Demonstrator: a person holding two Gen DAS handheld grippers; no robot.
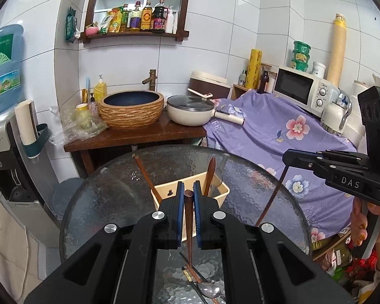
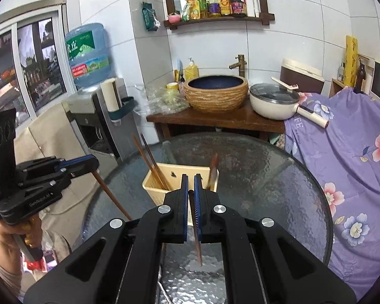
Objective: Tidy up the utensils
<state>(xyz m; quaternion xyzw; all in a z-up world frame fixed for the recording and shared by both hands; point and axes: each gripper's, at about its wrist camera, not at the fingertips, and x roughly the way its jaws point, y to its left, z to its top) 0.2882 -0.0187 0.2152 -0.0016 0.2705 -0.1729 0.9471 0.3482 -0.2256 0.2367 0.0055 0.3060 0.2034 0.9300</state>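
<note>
A cream plastic utensil basket (image 1: 164, 190) (image 2: 164, 174) stands on the round glass table (image 1: 109, 190) (image 2: 261, 172). In it lean a pair of brown chopsticks (image 1: 145, 174) (image 2: 149, 162), a wooden spoon (image 1: 210, 174) (image 2: 213, 168) and a metal spoon (image 1: 221, 169). My left gripper (image 1: 188, 190) (image 2: 95, 163) is shut on a brown chopstick (image 1: 188, 228) (image 2: 111, 195) that hangs down over the table. My right gripper (image 2: 191, 190) (image 1: 287, 157) is shut on another brown chopstick (image 2: 197, 243) (image 1: 272, 195). More chopsticks (image 1: 192, 274) and a metal spoon (image 1: 210, 291) lie on the glass below the left gripper.
Behind the table a wooden counter (image 1: 139, 134) carries a basin (image 1: 131, 109) and a lidded pan (image 1: 192, 111). A purple flowered cloth (image 1: 278, 136) covers the right side, with a microwave (image 1: 301, 88) on it. A water dispenser (image 1: 5, 126) stands left. Hands (image 1: 367, 228) (image 2: 7, 233) hold the grippers' handles.
</note>
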